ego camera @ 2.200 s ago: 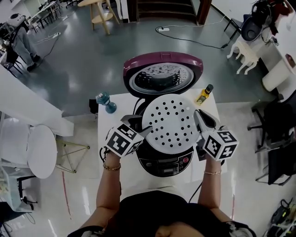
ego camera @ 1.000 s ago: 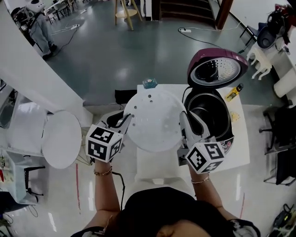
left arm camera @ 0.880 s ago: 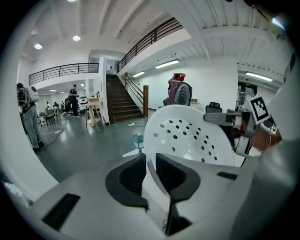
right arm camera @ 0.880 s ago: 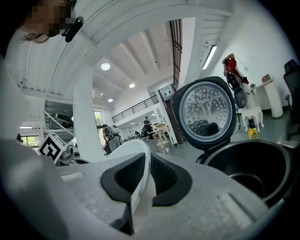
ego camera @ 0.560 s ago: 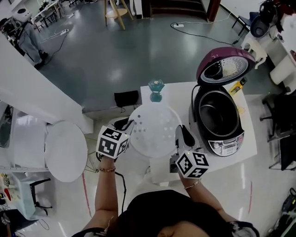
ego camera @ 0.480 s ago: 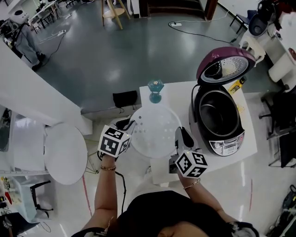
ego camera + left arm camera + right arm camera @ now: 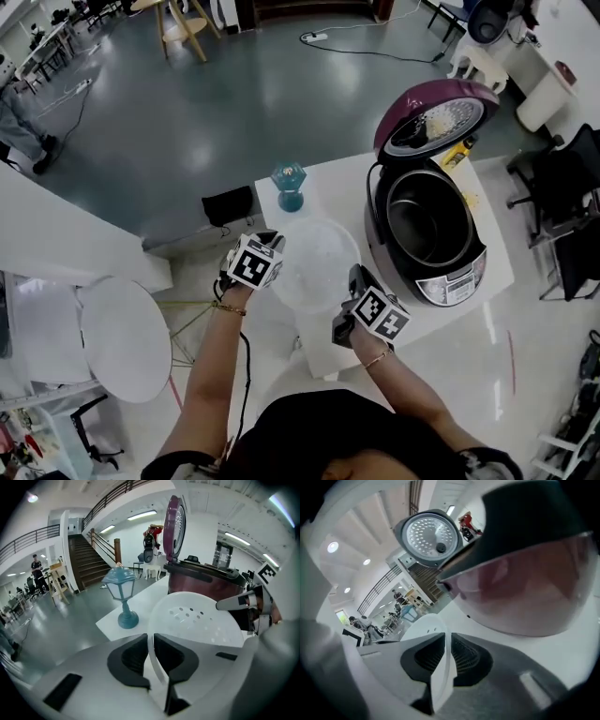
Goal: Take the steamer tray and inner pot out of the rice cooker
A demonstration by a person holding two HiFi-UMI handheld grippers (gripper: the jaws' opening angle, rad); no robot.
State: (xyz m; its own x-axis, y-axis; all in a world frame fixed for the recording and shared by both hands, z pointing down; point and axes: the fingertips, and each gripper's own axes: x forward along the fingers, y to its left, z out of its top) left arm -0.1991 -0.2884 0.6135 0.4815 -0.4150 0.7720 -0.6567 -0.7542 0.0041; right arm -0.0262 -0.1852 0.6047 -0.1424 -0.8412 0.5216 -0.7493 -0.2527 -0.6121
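The white perforated steamer tray [image 7: 314, 262] hangs low over the left part of the white table [image 7: 337, 187], beside the cooker. My left gripper [image 7: 279, 251] grips its left rim and my right gripper [image 7: 354, 279] its near right rim. In the left gripper view the tray's rim [image 7: 151, 644] stands between the closing jaws, pads touching it. The right gripper [image 7: 446, 644] is shut on the rim as well. The rice cooker [image 7: 441, 272] stands open at the right, purple lid [image 7: 433, 117] up, with the dark inner pot [image 7: 422, 211] inside it.
A teal lantern ornament [image 7: 289, 183] stands on the table's far left corner, just beyond the tray. A yellow bottle [image 7: 457, 155] lies behind the cooker. A round white stool [image 7: 127, 337] stands on the floor to the left. The table's left edge runs under the tray.
Both grippers have carried the tray from above the cooker leftward and then down toward the table. The cooker now shows its inner pot uncovered.
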